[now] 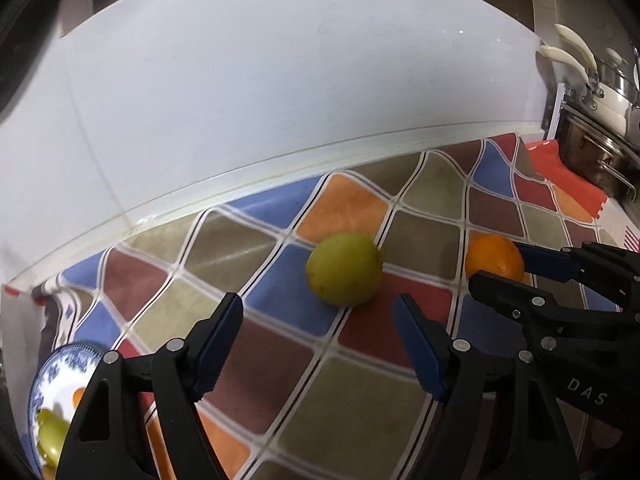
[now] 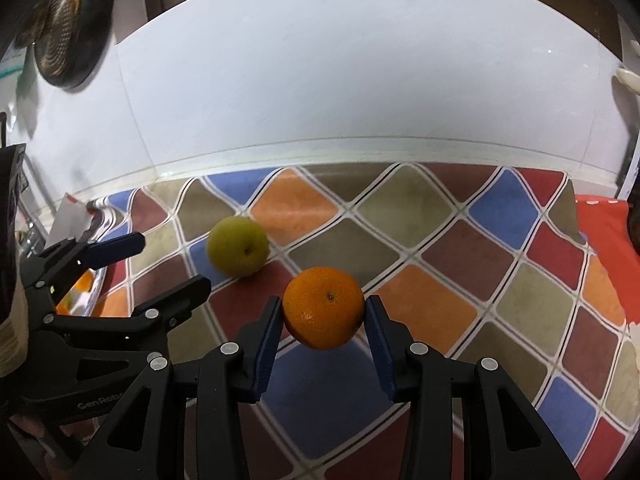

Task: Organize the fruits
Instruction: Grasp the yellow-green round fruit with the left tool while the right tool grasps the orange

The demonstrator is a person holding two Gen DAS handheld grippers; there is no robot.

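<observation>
A: So, how far along?
B: The plate [image 1: 60, 364] at far left seems to hold fruit already, though it's blurry. The left gripper [image 1: 318, 330] gapes wide near the green fruit [image 1: 344, 268]; the right gripper [image 2: 325, 316] clasps the orange [image 2: 324, 306].

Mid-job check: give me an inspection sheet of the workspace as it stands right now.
Surface: checked tablecloth in coloured diamonds, running back to a white wall.
Job's things: orange between the right gripper's pads; green fruit loose on the cloth; blue-and-white plate at the cloth's left end, already holding fruit.
Clutter: nothing seen.
Grippers: right gripper shut on the orange; left gripper open, empty, short of the green fruit.
Cables: nothing seen.
Surroundings: stacked pots with cream handles at right; dark round pan hanging on the wall at upper left.
</observation>
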